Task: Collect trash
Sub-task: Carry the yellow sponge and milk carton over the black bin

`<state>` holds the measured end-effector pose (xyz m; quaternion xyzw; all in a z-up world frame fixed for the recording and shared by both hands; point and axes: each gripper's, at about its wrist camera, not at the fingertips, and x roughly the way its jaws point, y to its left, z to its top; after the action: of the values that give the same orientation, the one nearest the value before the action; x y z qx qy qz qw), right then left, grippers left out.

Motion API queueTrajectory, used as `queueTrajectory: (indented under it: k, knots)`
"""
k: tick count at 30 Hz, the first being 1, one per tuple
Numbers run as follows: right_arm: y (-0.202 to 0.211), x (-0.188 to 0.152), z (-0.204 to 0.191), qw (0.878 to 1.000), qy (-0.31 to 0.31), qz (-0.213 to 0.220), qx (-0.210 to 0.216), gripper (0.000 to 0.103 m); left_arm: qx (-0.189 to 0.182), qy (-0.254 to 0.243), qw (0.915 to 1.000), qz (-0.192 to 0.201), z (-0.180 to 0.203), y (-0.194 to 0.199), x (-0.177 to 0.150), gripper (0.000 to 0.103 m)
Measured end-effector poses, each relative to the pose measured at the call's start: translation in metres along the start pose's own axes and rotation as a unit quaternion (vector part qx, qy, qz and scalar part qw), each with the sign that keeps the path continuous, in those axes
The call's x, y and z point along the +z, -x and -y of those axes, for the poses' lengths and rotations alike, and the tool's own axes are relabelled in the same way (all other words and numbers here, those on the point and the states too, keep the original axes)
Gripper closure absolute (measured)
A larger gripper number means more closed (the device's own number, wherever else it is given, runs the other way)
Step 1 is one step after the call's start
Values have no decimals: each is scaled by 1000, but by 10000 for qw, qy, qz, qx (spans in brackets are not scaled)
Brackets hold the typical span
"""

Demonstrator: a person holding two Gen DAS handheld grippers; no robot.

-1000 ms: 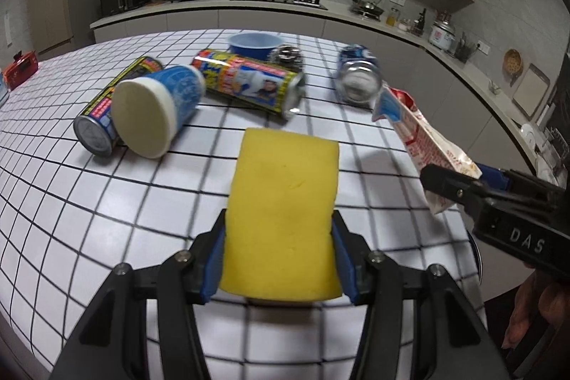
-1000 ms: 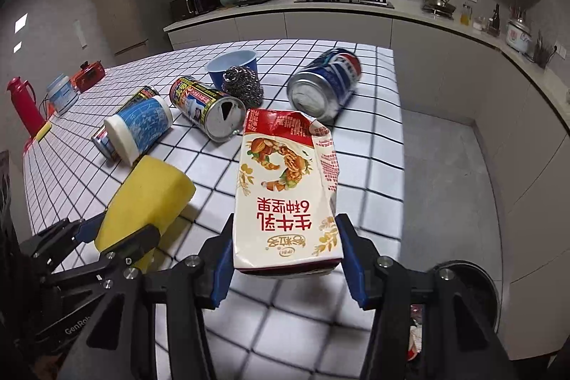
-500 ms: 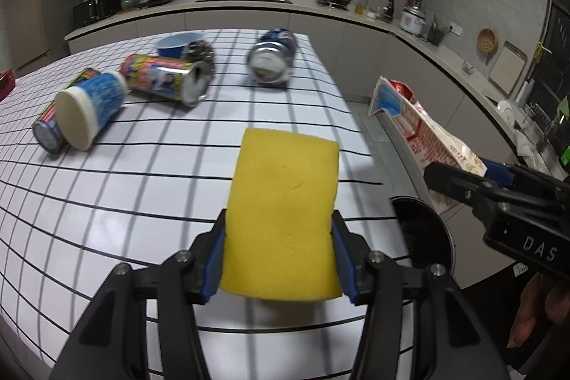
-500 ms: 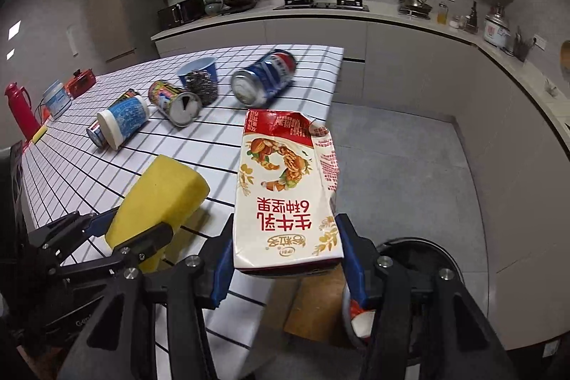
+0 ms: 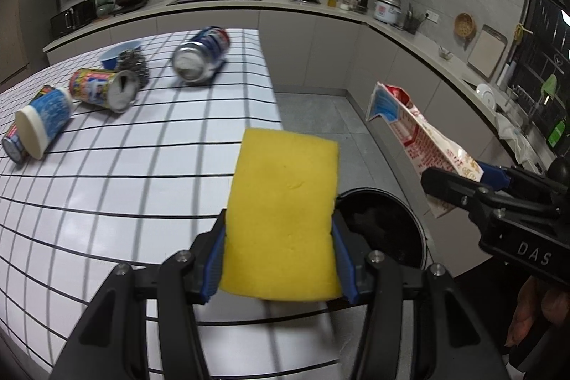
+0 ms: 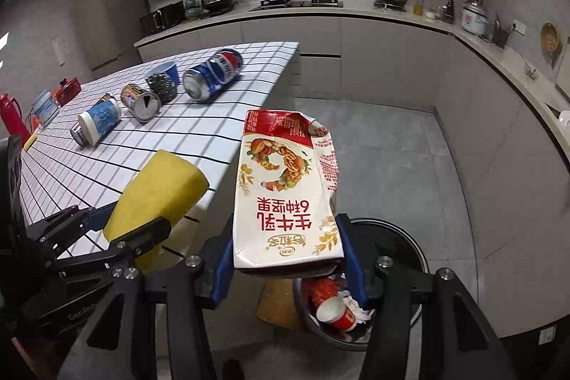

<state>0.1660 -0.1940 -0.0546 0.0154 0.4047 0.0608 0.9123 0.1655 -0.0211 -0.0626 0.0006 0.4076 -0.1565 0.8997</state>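
My left gripper (image 5: 279,267) is shut on a yellow sponge (image 5: 283,216), held over the right edge of the checked table (image 5: 107,187). My right gripper (image 6: 288,267) is shut on a crumpled red-and-white milk carton (image 6: 286,187), which hangs above the floor. Under both sits a round black trash bin (image 6: 402,255) holding a red paper cup (image 6: 336,312) and other waste. The same bin (image 5: 386,230) shows just past the sponge in the left wrist view, where the carton (image 5: 420,138) and right gripper (image 5: 459,182) appear at the right.
On the table lie a blue soda can (image 5: 201,54), a colourful tin (image 5: 103,89), a blue-and-white cup (image 5: 42,121), a steel scourer (image 5: 131,63) and a blue bowl (image 5: 115,54). Kitchen counters line the back and right walls. A grey floor (image 6: 392,145) lies between.
Both grippers have carried the sponge and the carton rightward, off the middle of the table to its edge. The trash bin has come into view below them.
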Motion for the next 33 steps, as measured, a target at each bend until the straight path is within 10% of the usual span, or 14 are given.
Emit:
queueTrajectory:
  k: [33]
  knots:
    - [-8, -77, 144, 9980, 78, -589, -236, 49, -156, -23, 9984, -544, 126, -63, -49, 49]
